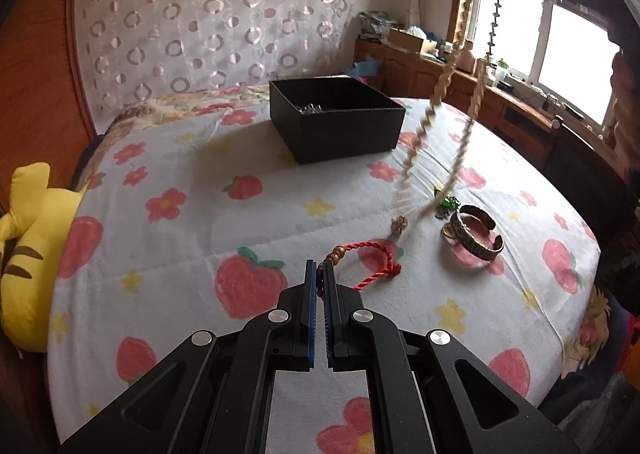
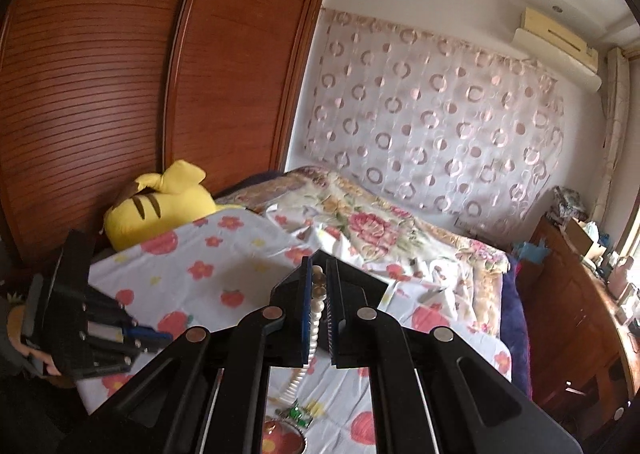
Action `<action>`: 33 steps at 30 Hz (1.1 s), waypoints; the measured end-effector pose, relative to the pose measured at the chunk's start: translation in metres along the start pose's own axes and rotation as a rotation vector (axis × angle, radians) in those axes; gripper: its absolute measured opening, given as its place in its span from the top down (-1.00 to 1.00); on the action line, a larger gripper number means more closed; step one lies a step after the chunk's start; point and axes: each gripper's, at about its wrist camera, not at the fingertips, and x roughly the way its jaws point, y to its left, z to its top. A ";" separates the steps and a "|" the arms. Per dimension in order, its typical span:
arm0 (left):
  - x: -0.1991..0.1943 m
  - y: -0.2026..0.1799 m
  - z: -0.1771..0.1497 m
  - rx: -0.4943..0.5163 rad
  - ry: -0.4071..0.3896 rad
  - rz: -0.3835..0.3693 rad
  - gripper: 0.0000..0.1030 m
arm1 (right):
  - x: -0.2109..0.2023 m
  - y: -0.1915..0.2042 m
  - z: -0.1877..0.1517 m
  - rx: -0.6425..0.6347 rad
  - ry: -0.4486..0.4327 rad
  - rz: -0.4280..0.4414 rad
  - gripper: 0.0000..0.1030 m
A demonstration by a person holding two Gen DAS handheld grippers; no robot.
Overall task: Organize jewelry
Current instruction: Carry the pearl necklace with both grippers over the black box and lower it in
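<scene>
My left gripper [image 1: 320, 270] is shut on the beaded end of a red cord bracelet [image 1: 374, 260] that lies on the flowered bedspread [image 1: 180, 222]. A long cream bead necklace [image 1: 416, 146] hangs down from above at the right, its lower end near the bedspread. My right gripper [image 2: 319, 274] is shut on that bead necklace [image 2: 316, 314], held above the bed; the strand dangles below the fingers. A black open box [image 1: 336, 118] with some silver jewelry inside sits farther back. A metal cuff bracelet [image 1: 476, 236] and a green piece [image 1: 447, 203] lie at the right.
A yellow plush toy [image 1: 28, 254] lies at the bed's left edge by a wooden wardrobe [image 2: 100, 74]. A curtain covers the wall behind the bed. A wooden cabinet [image 1: 432, 70] with clutter stands under the window at the right. The left gripper's body [image 2: 80, 314] shows in the right wrist view.
</scene>
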 end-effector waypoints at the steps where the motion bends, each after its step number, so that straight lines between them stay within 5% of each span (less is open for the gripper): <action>1: 0.000 0.000 0.000 0.000 0.001 0.000 0.95 | -0.002 -0.003 0.003 0.003 -0.012 -0.009 0.85; 9: -0.010 0.000 0.017 -0.006 -0.049 0.000 0.95 | -0.007 -0.023 0.036 -0.005 -0.054 -0.061 0.85; 20: -0.035 -0.005 0.081 0.019 -0.182 0.023 0.95 | 0.037 -0.043 0.071 -0.038 -0.028 -0.127 0.85; 33: -0.013 0.002 0.114 0.008 -0.187 0.048 0.95 | 0.093 -0.061 0.056 -0.016 0.068 -0.151 0.85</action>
